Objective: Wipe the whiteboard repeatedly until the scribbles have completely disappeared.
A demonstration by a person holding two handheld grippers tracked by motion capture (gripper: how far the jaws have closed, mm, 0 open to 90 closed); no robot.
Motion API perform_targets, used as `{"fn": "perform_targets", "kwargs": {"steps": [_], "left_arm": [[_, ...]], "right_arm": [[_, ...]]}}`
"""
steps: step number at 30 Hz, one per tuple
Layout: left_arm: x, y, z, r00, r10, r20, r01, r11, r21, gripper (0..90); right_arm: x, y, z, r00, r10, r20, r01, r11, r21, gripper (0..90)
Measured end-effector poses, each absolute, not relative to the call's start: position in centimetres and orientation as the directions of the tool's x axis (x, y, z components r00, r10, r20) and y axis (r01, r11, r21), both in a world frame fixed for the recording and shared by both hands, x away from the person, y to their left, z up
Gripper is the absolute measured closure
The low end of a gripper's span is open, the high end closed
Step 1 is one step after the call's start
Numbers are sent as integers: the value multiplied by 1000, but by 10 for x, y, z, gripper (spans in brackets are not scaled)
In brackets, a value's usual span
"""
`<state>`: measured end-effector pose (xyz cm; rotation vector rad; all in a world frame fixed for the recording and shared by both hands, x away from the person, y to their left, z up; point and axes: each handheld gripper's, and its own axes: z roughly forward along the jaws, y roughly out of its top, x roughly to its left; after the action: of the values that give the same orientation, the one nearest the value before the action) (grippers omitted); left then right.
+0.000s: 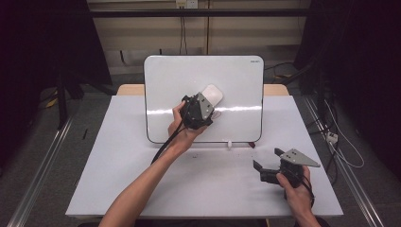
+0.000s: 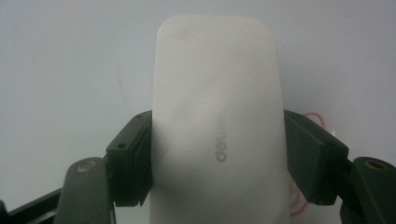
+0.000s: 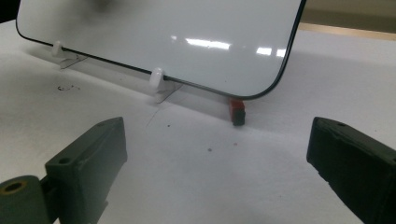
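A white whiteboard (image 1: 236,80) with a dark rim stands tilted on the white table (image 1: 118,179); the right gripper view shows its lower edge (image 3: 163,32). My left gripper (image 1: 208,105) is shut on a white eraser (image 1: 213,96) and holds it flat against the board's middle. In the left gripper view the eraser (image 2: 217,135) sits between both pads (image 2: 130,158), and faint red marks (image 2: 310,119) show on the board beside it. My right gripper (image 1: 268,159) rests at the table's front right, open (image 3: 219,158), with nothing between its jaws.
White stand clips (image 3: 157,79) prop the board's lower edge. A small red and black piece (image 3: 237,111) lies under the board's right corner (image 1: 252,145). Cables trail on the floor at the right (image 1: 331,137). Small dark specks dot the table (image 3: 67,87).
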<state>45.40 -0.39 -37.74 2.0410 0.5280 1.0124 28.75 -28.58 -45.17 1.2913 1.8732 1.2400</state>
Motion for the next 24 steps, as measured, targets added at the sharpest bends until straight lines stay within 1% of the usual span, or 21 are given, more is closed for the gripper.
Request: {"fn": "perform_targets", "kwargs": {"steps": [4,16,18,24], "left_arm": [[456,-3,-373,598,635,489,14,-618,786,312],[478,24,-349,531,717,452,57,-562,825,312],[480,32,-347,525,734,431,73,-544,836,312],[477,33,-351,514,737,439,75,-548,833,312]], "right_arm": [[288,-287,-452,-389,919,66,419,112,901,52],[287,-288,-452,-389,919,68,418,110,902,52],[287,-288,-452,-388,919,67,418,111,902,52],[286,-287,-452,-387,920,66,418,112,901,52]]}}
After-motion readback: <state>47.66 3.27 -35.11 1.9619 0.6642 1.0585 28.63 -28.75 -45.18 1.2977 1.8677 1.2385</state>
